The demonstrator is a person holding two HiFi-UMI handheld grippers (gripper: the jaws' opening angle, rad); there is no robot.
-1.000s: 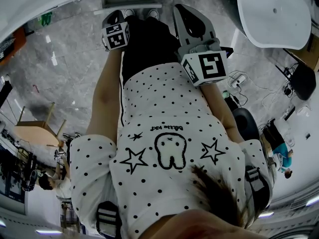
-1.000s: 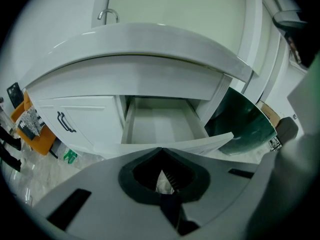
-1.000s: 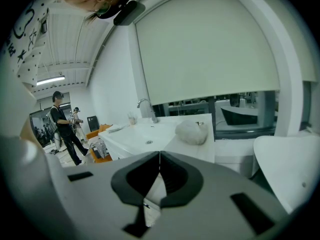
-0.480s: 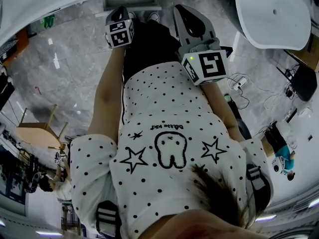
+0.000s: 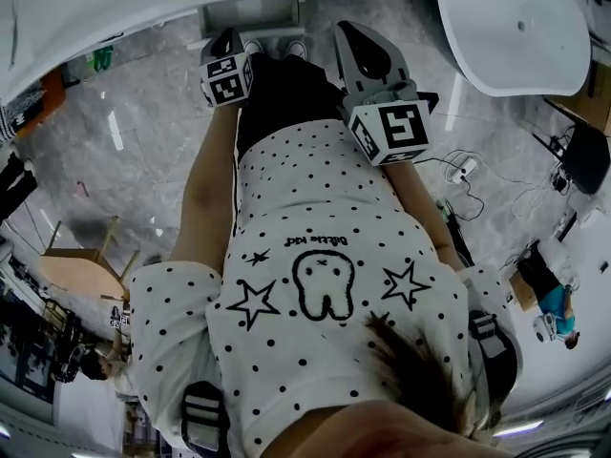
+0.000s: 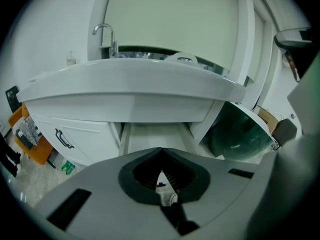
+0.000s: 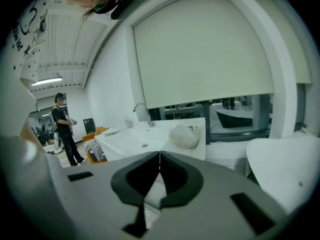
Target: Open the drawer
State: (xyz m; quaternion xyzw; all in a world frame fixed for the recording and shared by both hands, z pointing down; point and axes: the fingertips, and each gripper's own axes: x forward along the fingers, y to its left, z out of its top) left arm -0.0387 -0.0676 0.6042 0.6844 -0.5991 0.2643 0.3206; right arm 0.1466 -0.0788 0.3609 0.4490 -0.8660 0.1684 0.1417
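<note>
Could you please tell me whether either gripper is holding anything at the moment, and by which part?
Nothing is held. The left gripper and the right gripper each have their jaws shut together, with nothing between them.

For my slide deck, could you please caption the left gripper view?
Left gripper, jaws shut and empty, aimed at the drawer beneath a white sink counter.

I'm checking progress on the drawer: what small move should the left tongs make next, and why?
Probably just draw the left tongs back and stop: the drawer under the counter already looks pulled out, and these tongs are shut with nothing between them.
</note>
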